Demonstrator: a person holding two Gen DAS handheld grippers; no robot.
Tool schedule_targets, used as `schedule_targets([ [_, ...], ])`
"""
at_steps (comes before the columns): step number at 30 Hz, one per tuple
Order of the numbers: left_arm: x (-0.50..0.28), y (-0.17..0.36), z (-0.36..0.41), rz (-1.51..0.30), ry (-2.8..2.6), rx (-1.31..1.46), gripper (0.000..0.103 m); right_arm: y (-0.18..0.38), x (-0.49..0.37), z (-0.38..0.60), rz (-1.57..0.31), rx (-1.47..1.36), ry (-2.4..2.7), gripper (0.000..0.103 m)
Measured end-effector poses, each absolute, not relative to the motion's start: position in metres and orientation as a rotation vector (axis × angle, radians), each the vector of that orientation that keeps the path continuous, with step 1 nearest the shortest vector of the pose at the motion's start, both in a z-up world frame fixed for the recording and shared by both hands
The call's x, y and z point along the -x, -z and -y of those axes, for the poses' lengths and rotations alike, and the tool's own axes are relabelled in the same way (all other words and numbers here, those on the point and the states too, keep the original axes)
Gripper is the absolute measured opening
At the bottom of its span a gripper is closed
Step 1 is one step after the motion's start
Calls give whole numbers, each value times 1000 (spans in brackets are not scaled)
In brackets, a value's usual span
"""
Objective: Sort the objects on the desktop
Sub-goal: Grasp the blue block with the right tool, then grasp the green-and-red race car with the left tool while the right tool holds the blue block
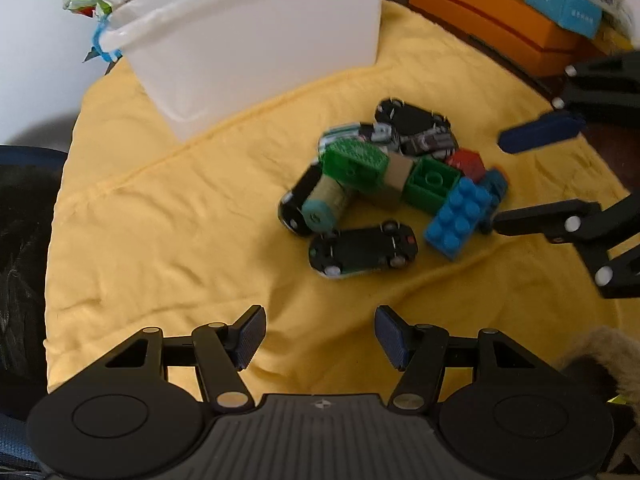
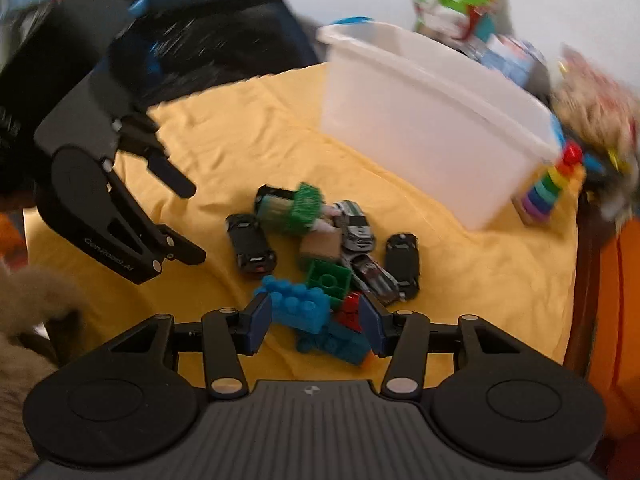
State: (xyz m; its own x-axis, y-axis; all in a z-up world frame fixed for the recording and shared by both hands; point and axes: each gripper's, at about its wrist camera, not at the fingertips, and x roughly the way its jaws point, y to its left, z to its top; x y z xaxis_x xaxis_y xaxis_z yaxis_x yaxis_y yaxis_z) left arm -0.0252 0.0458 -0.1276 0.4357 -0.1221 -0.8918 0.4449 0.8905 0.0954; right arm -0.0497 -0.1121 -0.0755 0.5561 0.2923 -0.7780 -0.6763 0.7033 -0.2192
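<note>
A pile of toys lies on a yellow cloth [image 1: 180, 220]: upturned black toy cars [image 1: 362, 250], green bricks [image 1: 432, 184], a blue brick [image 1: 460, 216], a red toy [image 1: 466, 164] and a teal-ended spool [image 1: 324, 208]. My left gripper [image 1: 320, 332] stands open with nothing between its fingers, short of the pile on the near side. My right gripper [image 2: 316, 320] is open at the pile's end. The blue brick [image 2: 296, 308] and a red toy [image 2: 350, 312] lie between its pads, which do not visibly press on them. A white bin [image 1: 260, 40] stands beyond the pile.
An orange box [image 1: 480, 20] with small boxes on top lies at the back right. A rainbow stacking toy [image 2: 548, 192] stands beside the bin [image 2: 420, 128]. A black bag [image 2: 220, 52] sits past the cloth's far edge. A furry sleeve [image 1: 600, 352] shows at the right.
</note>
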Motion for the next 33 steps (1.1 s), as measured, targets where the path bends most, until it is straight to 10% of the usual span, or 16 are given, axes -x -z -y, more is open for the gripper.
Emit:
schedule_targets([
  [6, 26, 127, -45, -1077, 360, -298, 64, 98, 49, 87, -752, 723, -663, 53],
  [15, 24, 132, -47, -1090, 339, -271, 64, 108, 52, 94, -862, 632, -687, 28],
  [33, -11, 136, -41, -1060, 320, -111, 64, 105, 70, 133, -1001, 291, -546, 28],
])
